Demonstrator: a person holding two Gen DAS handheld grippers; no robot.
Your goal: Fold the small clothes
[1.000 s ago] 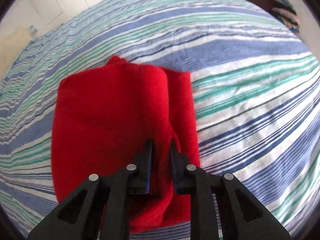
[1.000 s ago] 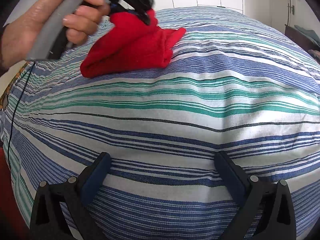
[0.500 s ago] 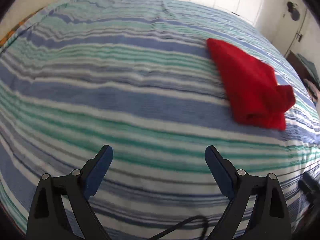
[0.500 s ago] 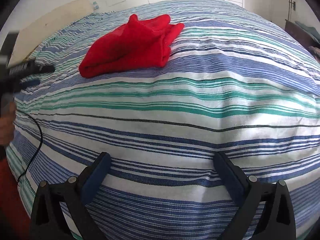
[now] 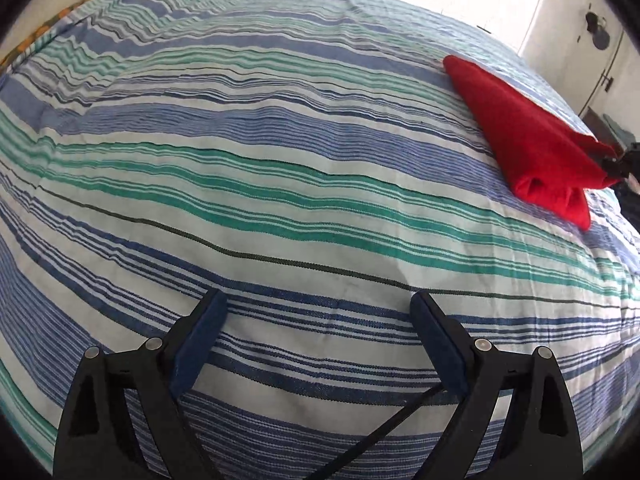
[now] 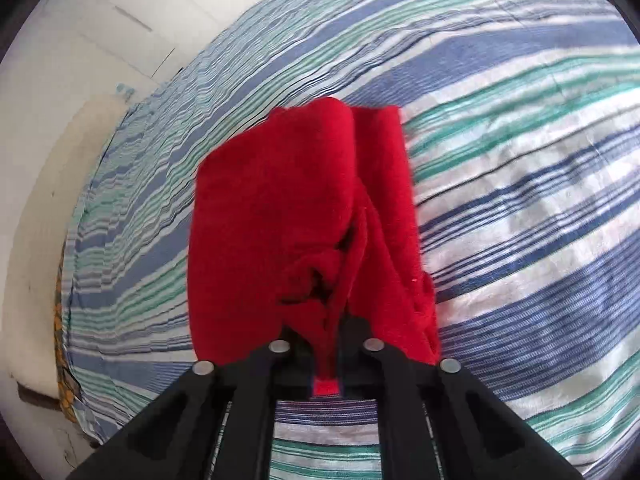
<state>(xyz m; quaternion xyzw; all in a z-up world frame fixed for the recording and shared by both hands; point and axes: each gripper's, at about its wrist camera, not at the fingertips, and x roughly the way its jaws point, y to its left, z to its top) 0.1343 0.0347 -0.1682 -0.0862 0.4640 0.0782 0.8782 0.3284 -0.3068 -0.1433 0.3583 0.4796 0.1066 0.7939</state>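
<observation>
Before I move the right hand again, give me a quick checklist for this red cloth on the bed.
1. Right gripper shut on the red cloth; it has just been closing: ok.
2. All layers caught between the fingers: cannot tell.
3. Left gripper open and empty: ok.
4. Left gripper apart from the cloth: ok.
5. Cloth neatly folded: not ok, bunched near the grip.
6. Striped bedspread bare around the cloth: ok.
</observation>
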